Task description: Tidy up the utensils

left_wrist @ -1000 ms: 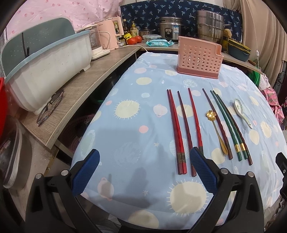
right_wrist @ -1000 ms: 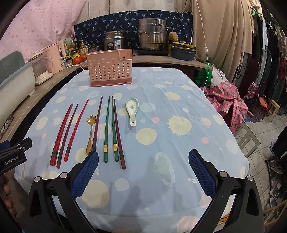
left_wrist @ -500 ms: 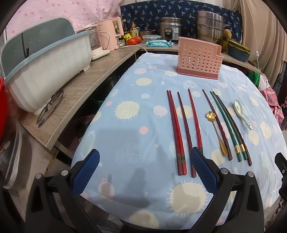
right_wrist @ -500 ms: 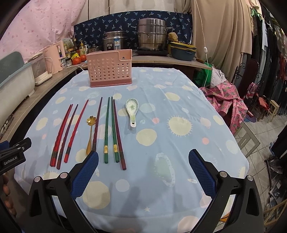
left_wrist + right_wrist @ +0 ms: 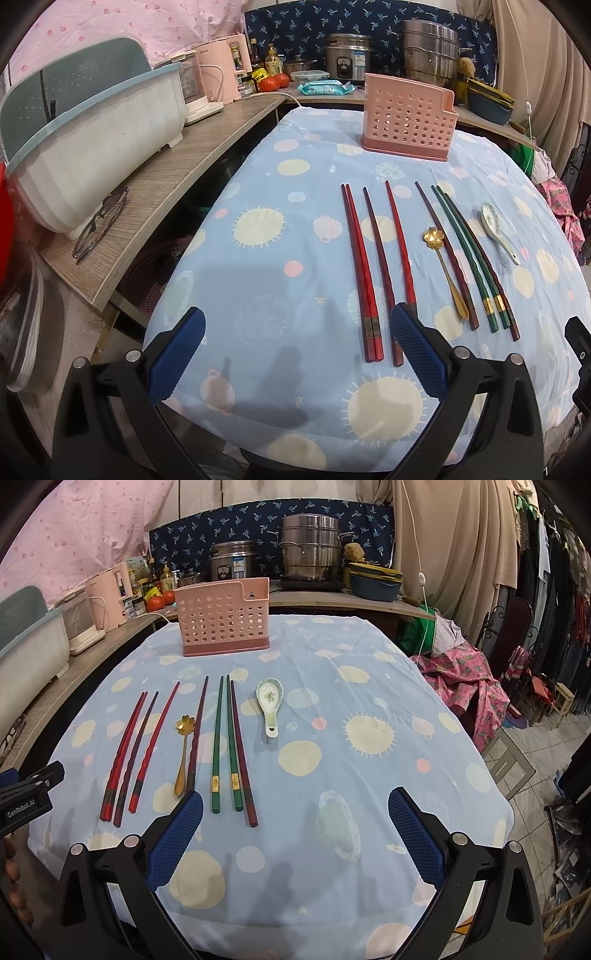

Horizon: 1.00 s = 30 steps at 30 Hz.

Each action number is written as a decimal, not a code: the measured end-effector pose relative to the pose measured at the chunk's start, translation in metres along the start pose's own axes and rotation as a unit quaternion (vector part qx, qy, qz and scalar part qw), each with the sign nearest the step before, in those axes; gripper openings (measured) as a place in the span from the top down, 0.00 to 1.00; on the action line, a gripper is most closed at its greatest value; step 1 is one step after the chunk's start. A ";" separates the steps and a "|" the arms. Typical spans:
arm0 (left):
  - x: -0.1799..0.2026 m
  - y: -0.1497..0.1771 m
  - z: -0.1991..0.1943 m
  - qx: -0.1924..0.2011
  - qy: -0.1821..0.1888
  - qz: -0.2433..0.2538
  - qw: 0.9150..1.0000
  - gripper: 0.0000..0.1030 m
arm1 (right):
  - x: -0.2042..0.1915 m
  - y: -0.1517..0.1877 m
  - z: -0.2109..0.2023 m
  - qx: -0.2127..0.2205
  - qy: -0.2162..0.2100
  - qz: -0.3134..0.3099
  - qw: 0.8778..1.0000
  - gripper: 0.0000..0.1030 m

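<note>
On the blue dotted tablecloth (image 5: 258, 280) lie red chopsticks (image 5: 360, 266) (image 5: 125, 749), a gold flower spoon (image 5: 445, 273) (image 5: 183, 753), green chopsticks (image 5: 467, 254) (image 5: 218, 738), dark maroon chopsticks (image 5: 242, 749) and a white ceramic spoon (image 5: 496, 232) (image 5: 270, 707). A pink perforated utensil holder (image 5: 408, 118) (image 5: 223, 618) stands upright at the far side. My left gripper (image 5: 295, 350) is open and empty at the near edge, its right finger beside the red chopsticks' ends. My right gripper (image 5: 295, 830) is open and empty, just right of the green chopsticks' near ends.
A wooden counter (image 5: 177, 181) runs along the left with a white dish rack (image 5: 92, 140), glasses (image 5: 101, 225) and a pink kettle (image 5: 221, 70). Pots (image 5: 310, 554), a rice cooker and tomatoes stand behind the table. Clothes and a stool are to the right (image 5: 517, 701).
</note>
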<state>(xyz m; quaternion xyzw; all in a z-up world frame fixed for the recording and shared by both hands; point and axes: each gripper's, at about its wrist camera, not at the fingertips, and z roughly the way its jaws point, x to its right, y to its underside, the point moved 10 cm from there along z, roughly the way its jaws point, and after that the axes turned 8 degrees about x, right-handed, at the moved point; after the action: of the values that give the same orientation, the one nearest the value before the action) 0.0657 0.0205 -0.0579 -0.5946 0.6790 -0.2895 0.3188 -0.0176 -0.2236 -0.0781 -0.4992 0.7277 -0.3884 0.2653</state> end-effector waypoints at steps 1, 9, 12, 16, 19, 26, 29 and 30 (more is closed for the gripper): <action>0.000 0.000 0.000 0.000 0.000 0.000 1.000 0.07 | 0.000 0.000 0.000 0.000 0.000 -0.001 1.000 0.07; 0.002 0.001 -0.001 0.001 0.002 0.000 1.000 0.07 | 0.000 0.000 0.000 0.001 0.000 -0.001 1.000 0.07; 0.003 0.000 -0.002 0.002 0.002 0.000 1.000 0.07 | -0.001 0.001 -0.001 0.003 0.001 -0.001 1.000 0.07; 0.003 0.000 -0.003 0.003 0.002 0.000 1.000 0.07 | -0.001 0.001 -0.001 0.003 0.001 -0.001 1.000 0.07; 0.002 0.000 -0.003 0.003 0.000 -0.001 1.000 0.07 | -0.001 0.001 -0.001 0.002 0.000 -0.001 1.000 0.07; 0.000 0.000 -0.002 0.000 -0.001 -0.001 1.000 0.07 | 0.000 0.001 -0.001 0.002 0.001 0.000 1.000 0.07; 0.000 0.000 -0.001 0.000 0.000 -0.001 1.000 0.07 | 0.000 0.003 -0.001 0.001 0.002 0.002 1.000 0.07; 0.000 0.000 -0.001 0.000 0.000 0.000 1.000 0.07 | 0.000 0.003 -0.001 0.001 0.002 0.002 1.000 0.07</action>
<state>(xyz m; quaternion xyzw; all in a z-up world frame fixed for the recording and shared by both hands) 0.0645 0.0205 -0.0575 -0.5948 0.6789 -0.2895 0.3185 -0.0203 -0.2222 -0.0801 -0.4964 0.7292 -0.3896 0.2649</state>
